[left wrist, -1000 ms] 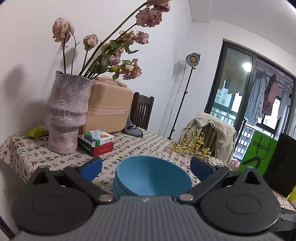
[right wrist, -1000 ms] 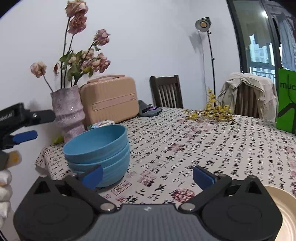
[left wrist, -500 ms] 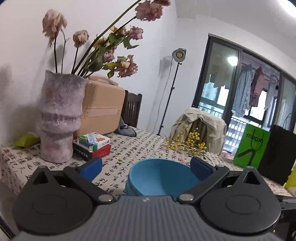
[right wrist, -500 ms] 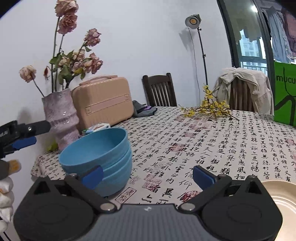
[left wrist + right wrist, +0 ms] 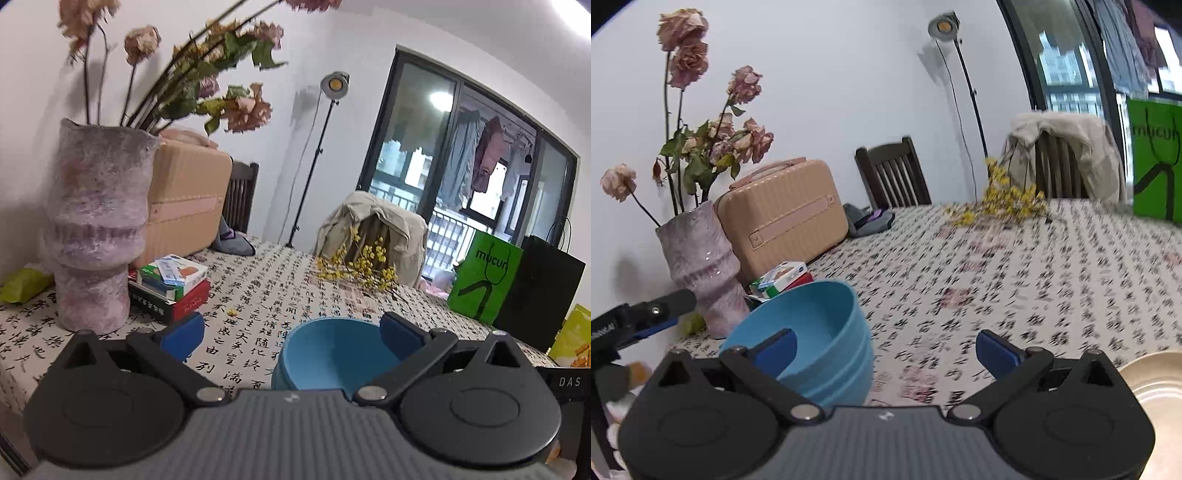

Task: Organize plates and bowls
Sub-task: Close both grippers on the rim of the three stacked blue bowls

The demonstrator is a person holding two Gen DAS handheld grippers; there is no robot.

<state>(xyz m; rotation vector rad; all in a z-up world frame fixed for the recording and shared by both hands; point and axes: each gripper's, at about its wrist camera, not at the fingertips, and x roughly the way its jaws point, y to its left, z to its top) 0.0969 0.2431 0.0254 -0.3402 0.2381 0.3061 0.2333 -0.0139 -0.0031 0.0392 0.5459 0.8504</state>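
White cloth printed with black characters and red seals covers the table [image 5: 1015, 280]. At its wall end stand a mottled pink vase [image 5: 96, 229] of dried roses, a tan hard case [image 5: 783, 218] just beside it, and a pile of small boxes [image 5: 173, 284] in front of both. A spray of yellow blossoms [image 5: 354, 262] lies toward the far edge, near a chair draped with a beige jacket [image 5: 373, 218]. A second, dark wooden chair [image 5: 892, 175] stands against the white wall, with a lamp on a stand [image 5: 314, 155] beside it. Dark-framed glass doors show hanging laundry; a green bag [image 5: 484, 280] stands on the table beside a black one. The stack of blue bowls [image 5: 820, 332] sits on the table near the vase. The left claw [image 5: 291, 334] is spread wide, holding nothing, with the bowls showing between its fingers toward the right one. The right claw [image 5: 886, 349] is likewise spread and empty, its left finger in front of the bowls. A cream plate [image 5: 1156, 380] lies at the right view's lower right edge.
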